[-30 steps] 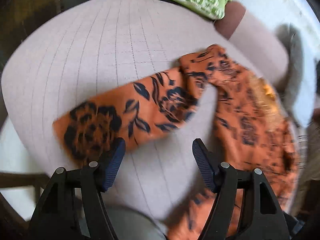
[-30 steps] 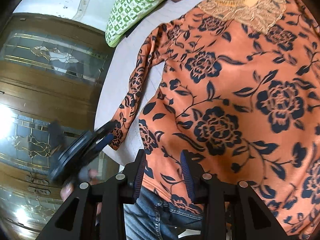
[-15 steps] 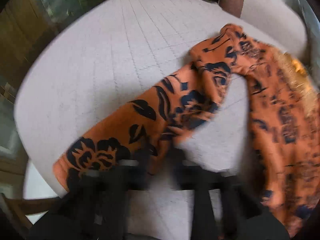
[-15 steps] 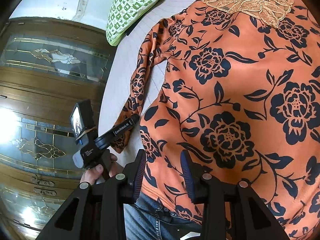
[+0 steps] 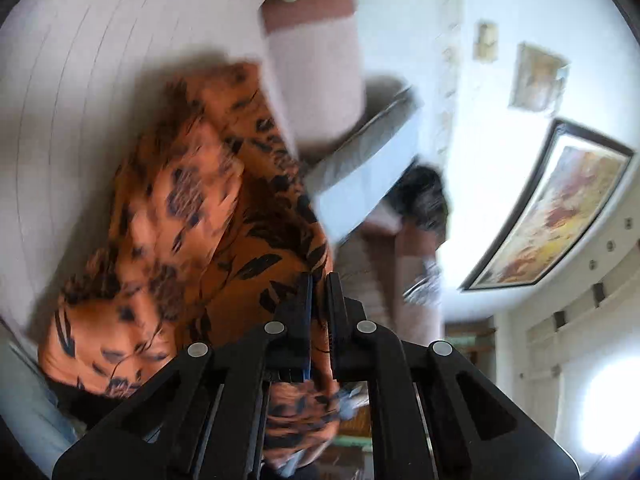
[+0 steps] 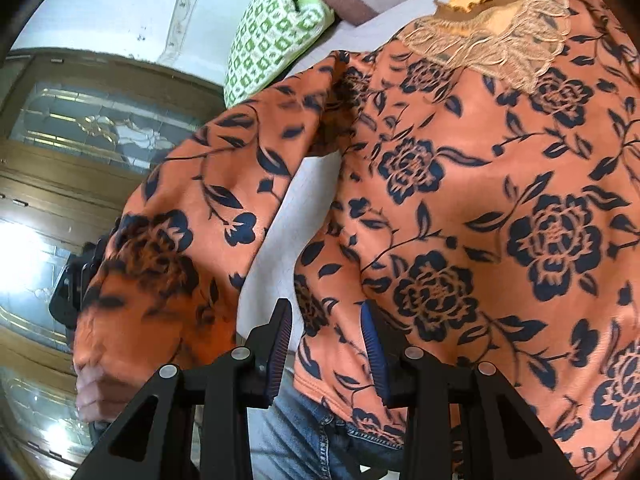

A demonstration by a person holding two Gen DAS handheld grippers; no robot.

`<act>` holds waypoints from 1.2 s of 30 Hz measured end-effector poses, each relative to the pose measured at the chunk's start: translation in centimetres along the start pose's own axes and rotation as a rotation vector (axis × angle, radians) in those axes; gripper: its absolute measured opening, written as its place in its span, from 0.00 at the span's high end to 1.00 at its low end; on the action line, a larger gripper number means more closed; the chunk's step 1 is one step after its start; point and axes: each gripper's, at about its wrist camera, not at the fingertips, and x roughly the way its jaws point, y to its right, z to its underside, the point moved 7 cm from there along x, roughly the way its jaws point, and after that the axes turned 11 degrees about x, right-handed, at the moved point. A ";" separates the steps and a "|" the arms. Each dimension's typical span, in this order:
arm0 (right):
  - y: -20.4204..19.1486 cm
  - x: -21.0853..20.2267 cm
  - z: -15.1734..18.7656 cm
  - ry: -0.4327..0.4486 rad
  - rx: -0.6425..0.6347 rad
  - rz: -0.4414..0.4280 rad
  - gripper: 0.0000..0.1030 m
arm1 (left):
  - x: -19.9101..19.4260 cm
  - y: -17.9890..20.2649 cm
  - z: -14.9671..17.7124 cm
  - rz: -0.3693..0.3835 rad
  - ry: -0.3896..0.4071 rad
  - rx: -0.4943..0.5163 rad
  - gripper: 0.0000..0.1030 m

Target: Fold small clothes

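Observation:
An orange top with dark blue flowers (image 6: 480, 200) lies spread on a pale cushioned surface (image 6: 276, 232), lace collar (image 6: 492, 36) at the far end. My left gripper (image 5: 318, 292) is shut on the sleeve (image 5: 192, 216) and holds it lifted; in the right wrist view the raised sleeve (image 6: 200, 216) hangs at the left, hiding most of that gripper. My right gripper (image 6: 326, 332) is open, its fingers astride the top's lower hem, not closed on it.
A green patterned pillow (image 6: 272, 36) lies at the far end of the cushion. A brown armrest (image 5: 316, 56) rises beyond it. A wooden cabinet with glass doors (image 6: 80, 128) stands to the left. Framed pictures (image 5: 548, 208) hang on the white wall.
My left gripper closed on the sleeve and lifted it, swinging up and toward the top's body. The right gripper stayed open at the hem.

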 end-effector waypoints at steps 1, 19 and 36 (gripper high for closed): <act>0.4 -0.3 -0.2 0.007 0.009 0.001 0.67 | 1.6 -1.5 1.3 -0.048 -0.044 0.001 0.95; 1.9 5.9 -1.4 -0.122 0.044 -0.022 0.58 | 7.4 -6.0 5.6 -0.405 -0.112 0.104 0.50; 1.0 5.1 -3.9 -0.100 0.089 -0.121 0.58 | 2.7 -5.2 4.0 0.288 -0.005 -0.230 0.93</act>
